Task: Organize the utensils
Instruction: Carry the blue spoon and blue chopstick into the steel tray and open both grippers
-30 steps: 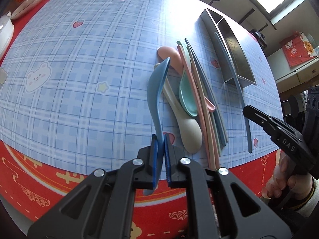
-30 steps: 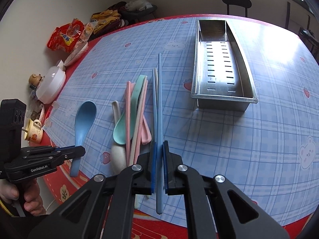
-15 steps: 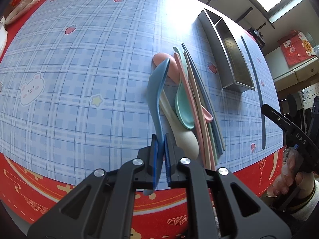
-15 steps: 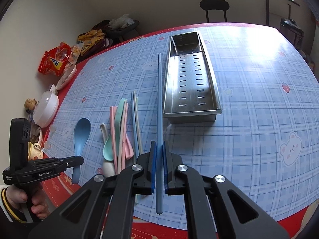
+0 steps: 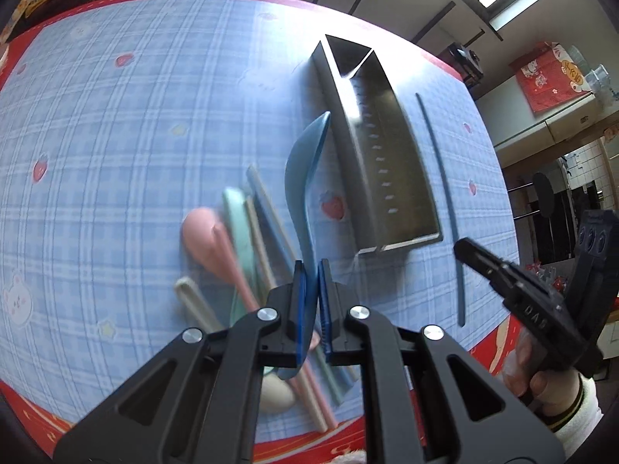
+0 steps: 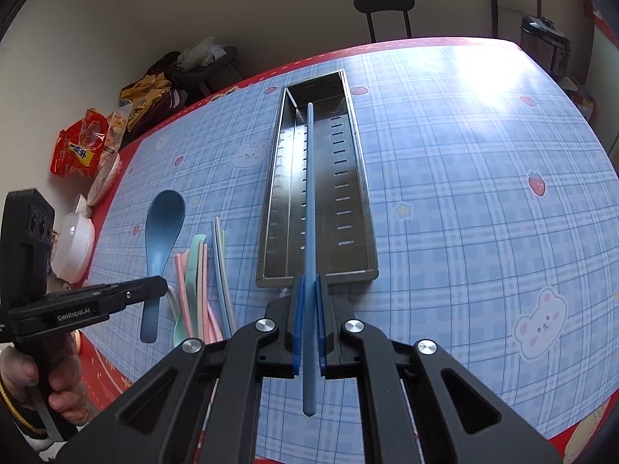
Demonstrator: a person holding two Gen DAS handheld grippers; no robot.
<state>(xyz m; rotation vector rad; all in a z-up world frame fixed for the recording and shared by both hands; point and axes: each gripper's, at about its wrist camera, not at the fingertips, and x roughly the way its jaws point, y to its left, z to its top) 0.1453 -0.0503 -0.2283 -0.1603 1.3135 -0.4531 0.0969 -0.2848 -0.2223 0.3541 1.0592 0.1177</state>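
Utensil pile (image 6: 201, 282) left of tray (image 6: 358, 208), chair (image 6: 385, 4) behind.

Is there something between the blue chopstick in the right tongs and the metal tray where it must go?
Nothing visible. The right tongs hold the blue chopstick lengthwise over the metal tray, whose inside looks bare. The other utensils lie to its left, on the table.

My left gripper (image 5: 309, 301) has its jaws pinched together, held level above the near edge of the tabletop. My right gripper (image 6: 308, 317) is likewise clamped, pointing toward the far edge. A hand (image 6: 42, 371) grips each handle.
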